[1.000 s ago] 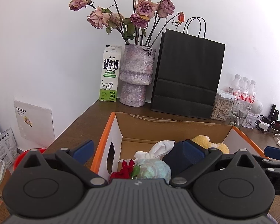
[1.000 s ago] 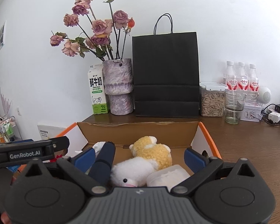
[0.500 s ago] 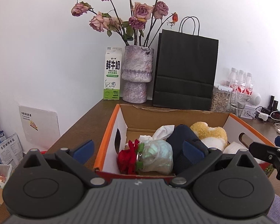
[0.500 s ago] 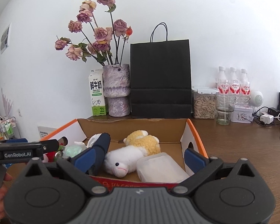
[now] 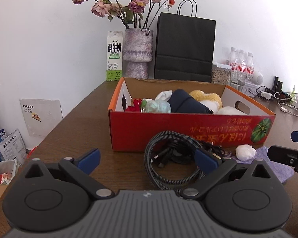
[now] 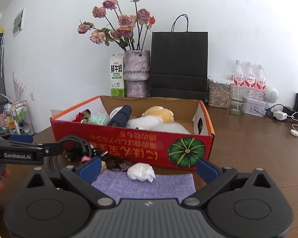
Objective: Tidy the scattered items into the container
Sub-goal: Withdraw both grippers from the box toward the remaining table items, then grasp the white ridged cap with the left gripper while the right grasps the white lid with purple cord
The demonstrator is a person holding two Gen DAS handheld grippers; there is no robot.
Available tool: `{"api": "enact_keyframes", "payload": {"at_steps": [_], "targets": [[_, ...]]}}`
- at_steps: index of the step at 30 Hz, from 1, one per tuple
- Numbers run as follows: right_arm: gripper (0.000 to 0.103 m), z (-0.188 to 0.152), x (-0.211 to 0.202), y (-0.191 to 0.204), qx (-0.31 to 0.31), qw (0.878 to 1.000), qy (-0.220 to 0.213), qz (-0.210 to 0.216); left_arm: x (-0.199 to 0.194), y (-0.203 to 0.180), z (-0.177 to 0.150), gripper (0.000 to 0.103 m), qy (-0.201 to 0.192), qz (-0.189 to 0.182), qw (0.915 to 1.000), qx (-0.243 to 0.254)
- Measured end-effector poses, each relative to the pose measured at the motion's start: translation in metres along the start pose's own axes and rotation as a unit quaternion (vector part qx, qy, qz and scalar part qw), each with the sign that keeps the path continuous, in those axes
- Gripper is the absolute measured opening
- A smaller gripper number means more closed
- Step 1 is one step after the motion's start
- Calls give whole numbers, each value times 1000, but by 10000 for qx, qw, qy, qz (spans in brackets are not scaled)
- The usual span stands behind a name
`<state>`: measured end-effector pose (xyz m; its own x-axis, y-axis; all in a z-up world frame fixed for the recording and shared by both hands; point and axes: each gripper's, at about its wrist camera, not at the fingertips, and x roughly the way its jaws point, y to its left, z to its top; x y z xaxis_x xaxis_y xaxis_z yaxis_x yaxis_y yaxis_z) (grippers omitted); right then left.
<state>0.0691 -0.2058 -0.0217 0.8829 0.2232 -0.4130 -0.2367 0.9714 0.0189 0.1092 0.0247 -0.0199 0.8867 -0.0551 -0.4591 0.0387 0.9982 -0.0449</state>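
A red cardboard box (image 5: pixel 188 132) (image 6: pixel 133 144) with orange rims stands on the brown table and holds a plush toy (image 6: pixel 159 117), a dark folded umbrella (image 5: pixel 186 104), a red flower and a pale green bundle. In front of it lie a coiled braided cable (image 5: pixel 168 158) (image 6: pixel 73 148), a crumpled white tissue (image 6: pixel 141 171) (image 5: pixel 245 152) and a purple cloth (image 6: pixel 147 184). My left gripper (image 5: pixel 147 158) is open just before the cable, nothing between its fingers. My right gripper (image 6: pixel 148 168) is open, its fingers either side of the tissue and cloth.
Behind the box stand a milk carton (image 5: pixel 114 59), a vase of dried roses (image 5: pixel 138 53) and a black paper bag (image 5: pixel 185 47). At the back right are a seed jar (image 6: pixel 218 94), water bottles (image 6: pixel 249 79), a glass and chargers with cables (image 6: pixel 282 115). The table's left edge drops to floor clutter.
Both grippers have pulled back from over the box toward the table's front. The box's red front wall, the cable, tissue and purple cloth have come into view. Both stay open.
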Motion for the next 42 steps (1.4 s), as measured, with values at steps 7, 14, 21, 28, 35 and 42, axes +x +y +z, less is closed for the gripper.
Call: {"api": "enact_keyframes", "payload": {"at_steps": [7,14,21,28,35,42], "targets": [[102,-25,-22,-1,59,9995,299,-10,-16,-4,-24,103,233,-95,9996,84],[102,-41,-29,4,86,9984,550,72,-25,-17,-31,100,241,-187,9988,394],[101,-44,-32,20,-83,9979,580,269,-29,-30,-34,85,246,-319,9969,681],[101,-45,-31,23,-106,9975,639,284,-25,-34,-36,77,343,-394,9959,735],[100,-45,-32,27,-141,9974,639,317,-20,-33,-39,40,448,-392,9960,671],[95,-45,-33,29,-182,9971,627,400,-34,-21,-28,40,171,-283,9984,451]]}}
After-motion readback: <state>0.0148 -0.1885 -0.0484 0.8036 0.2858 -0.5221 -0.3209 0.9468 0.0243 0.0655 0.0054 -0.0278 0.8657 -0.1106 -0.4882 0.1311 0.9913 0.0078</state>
